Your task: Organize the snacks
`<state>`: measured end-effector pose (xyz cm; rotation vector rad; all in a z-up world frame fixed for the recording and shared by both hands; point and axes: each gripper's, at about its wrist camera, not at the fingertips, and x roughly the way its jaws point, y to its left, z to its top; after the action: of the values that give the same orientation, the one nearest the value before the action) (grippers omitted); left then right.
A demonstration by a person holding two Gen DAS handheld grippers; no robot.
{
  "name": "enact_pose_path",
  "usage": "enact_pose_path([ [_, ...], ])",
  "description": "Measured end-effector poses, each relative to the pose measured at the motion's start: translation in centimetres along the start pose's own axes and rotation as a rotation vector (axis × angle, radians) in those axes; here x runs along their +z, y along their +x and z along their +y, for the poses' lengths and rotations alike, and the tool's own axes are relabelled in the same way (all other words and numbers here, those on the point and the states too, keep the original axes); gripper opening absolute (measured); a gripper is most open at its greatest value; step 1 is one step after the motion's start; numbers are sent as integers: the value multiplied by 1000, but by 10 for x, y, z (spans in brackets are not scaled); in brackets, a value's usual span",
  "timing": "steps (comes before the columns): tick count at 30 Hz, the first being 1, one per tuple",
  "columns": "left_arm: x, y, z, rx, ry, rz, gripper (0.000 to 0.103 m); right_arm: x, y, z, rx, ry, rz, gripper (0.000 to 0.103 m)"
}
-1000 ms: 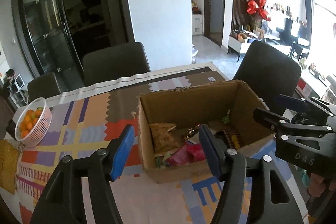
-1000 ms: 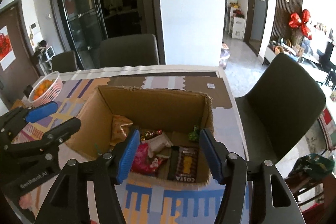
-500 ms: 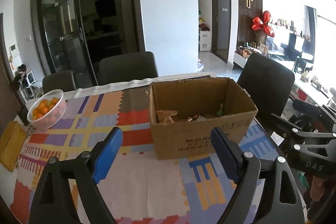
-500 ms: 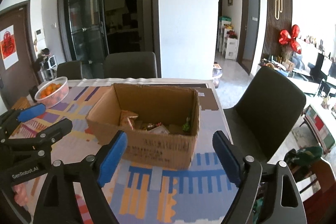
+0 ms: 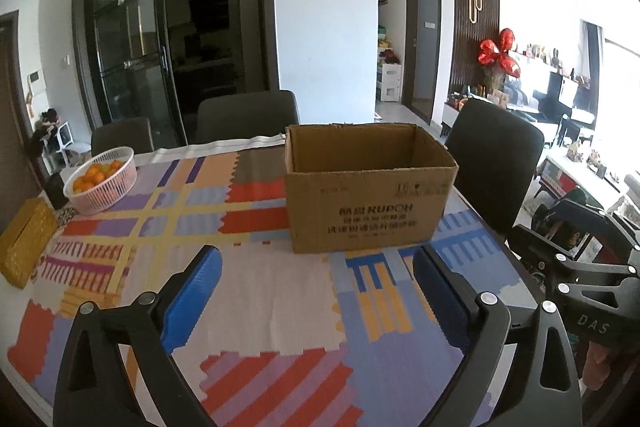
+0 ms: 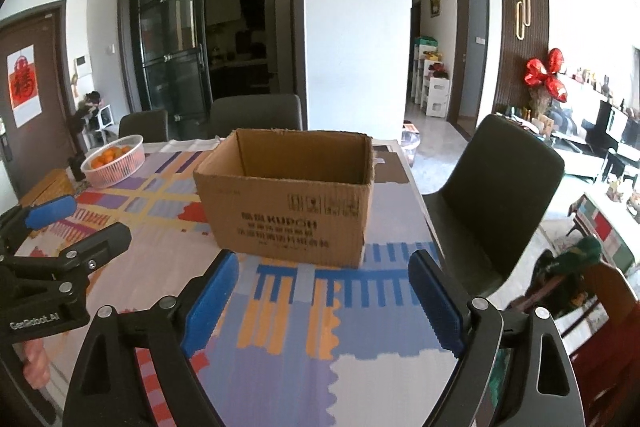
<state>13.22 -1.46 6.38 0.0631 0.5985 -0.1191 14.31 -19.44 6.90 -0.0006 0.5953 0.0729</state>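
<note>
The box [image 5: 370,195] stands upright and open-topped on the tabletop [image 5: 280,291], toward its right edge and nearer the far side, printed face toward the cameras. From this low angle its inside is hidden, so the snacks cannot be seen now.

Both tongs hang released and empty over the near part of the tabletop, well short of the box: the left tongs [image 5: 316,291] with jaws spread wide, the right tongs [image 6: 324,287] almost as wide. Both pairs of jaws have just been opening, with nothing between them.

This looks like a retreat after a drop, so the task is probably at or near its end. To do this step well, keep both tongs level and clear of the box's near wall so it is not nudged toward the edge, and keep the two apart from each other. If more snacks remain, they are out of view; the basket [image 5: 102,179] of oranges at the far left corner should stay untouched.
</note>
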Motion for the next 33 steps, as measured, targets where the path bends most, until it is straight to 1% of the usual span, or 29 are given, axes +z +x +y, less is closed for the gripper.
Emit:
enact_pose_path([
  [7, -21, -25, -6, 5, 7, -27, 102, -23, -30, 2, -18, -12, -26, 87],
  [14, -39, -46, -10, 46, 4, -67, 103, -44, -51, 6, -17, -17, -49, 87],
  [19, -46, -51, -11, 32, -6, -59, 103, -55, -60, 8, -5, -11, -52, 87],
  [27, -52, -62, -12, 36, -12, -81, 103, -61, -68, 6, 0, -1, -61, 87],
  [33, -51, -66, -12, 19, -18, -85, 103, -63, -73, 8, 0, -4, -74, 87],
])
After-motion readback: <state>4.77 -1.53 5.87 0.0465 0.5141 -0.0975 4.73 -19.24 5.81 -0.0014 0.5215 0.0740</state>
